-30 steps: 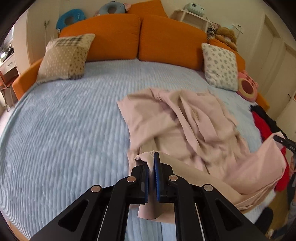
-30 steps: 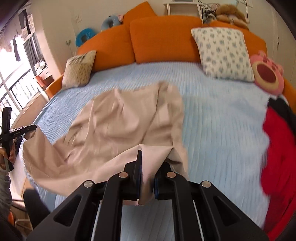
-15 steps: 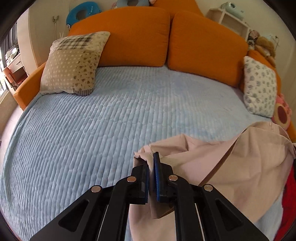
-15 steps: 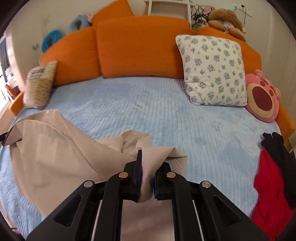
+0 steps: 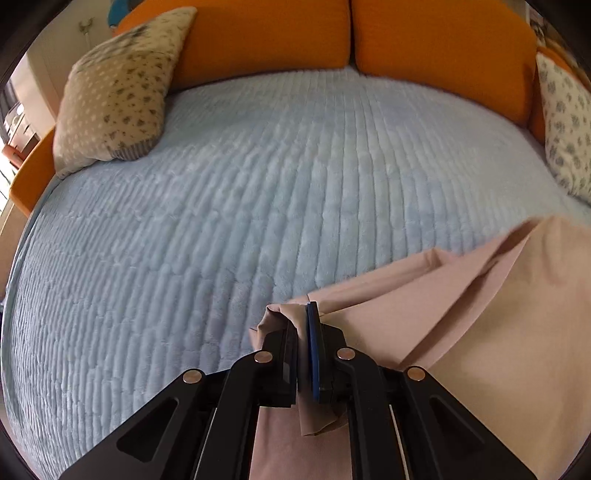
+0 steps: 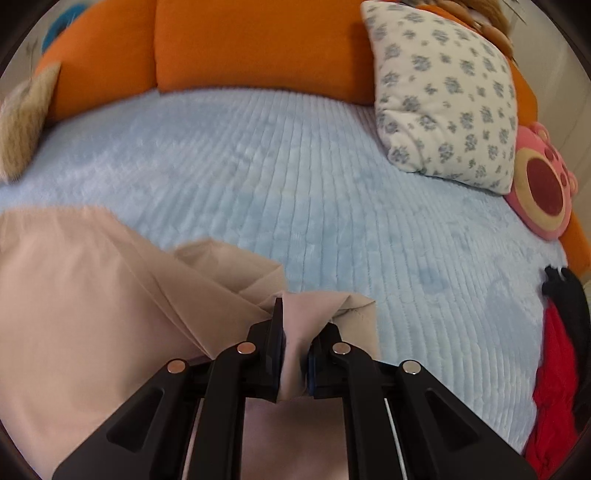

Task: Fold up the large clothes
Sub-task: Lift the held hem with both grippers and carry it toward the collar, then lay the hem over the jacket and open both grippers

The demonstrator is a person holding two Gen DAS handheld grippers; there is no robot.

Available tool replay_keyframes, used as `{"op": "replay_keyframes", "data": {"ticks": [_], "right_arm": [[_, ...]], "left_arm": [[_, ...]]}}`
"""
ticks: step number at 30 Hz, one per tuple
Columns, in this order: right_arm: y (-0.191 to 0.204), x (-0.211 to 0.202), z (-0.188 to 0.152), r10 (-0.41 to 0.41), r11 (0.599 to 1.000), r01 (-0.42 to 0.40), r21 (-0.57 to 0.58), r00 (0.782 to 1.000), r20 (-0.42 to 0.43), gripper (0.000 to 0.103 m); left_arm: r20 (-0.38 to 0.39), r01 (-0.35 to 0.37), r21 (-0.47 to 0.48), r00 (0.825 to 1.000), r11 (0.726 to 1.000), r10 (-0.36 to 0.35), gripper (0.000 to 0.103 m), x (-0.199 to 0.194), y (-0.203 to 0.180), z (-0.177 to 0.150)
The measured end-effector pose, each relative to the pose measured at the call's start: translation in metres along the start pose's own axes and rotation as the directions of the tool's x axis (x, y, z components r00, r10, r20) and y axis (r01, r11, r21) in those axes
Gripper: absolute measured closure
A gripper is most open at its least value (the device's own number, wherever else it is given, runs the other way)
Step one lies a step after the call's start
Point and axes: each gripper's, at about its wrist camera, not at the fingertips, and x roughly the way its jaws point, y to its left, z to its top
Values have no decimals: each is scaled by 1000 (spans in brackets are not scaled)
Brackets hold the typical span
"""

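Both grippers clenched on a pale pink-beige cloth garment above a round bed.

Left wrist view: a tan dotted cushion (image 5: 114,88) leans on the orange padded headboard (image 5: 266,33) at far left; the light-blue ribbed plush bedspread (image 5: 258,192) fills the middle; the left gripper (image 5: 303,332), black with a blue pad, pinches a bunched corner of the pale pink-beige cloth garment (image 5: 509,325), which spreads away to the lower right. Right wrist view: the garment (image 6: 74,288) covers the lower left, drawn in taut folds to the right gripper (image 6: 295,332), whose jaws grip a fold of it; to the right lie bare bedspread (image 6: 332,184), a white blue-flowered pillow (image 6: 447,92), a pink round bear-face cushion (image 6: 543,184), and red and black clothes (image 6: 557,354) at the bed's edge.
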Motion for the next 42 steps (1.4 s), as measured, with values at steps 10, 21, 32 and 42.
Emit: {"op": "replay_keyframes", "data": {"ticks": [10,21,32,42], "right_arm": [[18,20,-22,-32,997,34,-74,999,21,92],[-34,-51,-21,124,991,-128,42,989,81,23],[-37,-123,-36,58,998,-58,-8,963,263,5],[119,-133,-27,224,969,-197,-148,955,196,71]], "left_arm": [[84,-101,64,992,993,96,91,10,-20,-20],[153,82,-96,986,992,-66,74,-65,25,-6],[352,-112,-42,928,993,120,10,-132,14,-26],[286,0,197,957,980,-57,33,-130,-130,-54]]}}
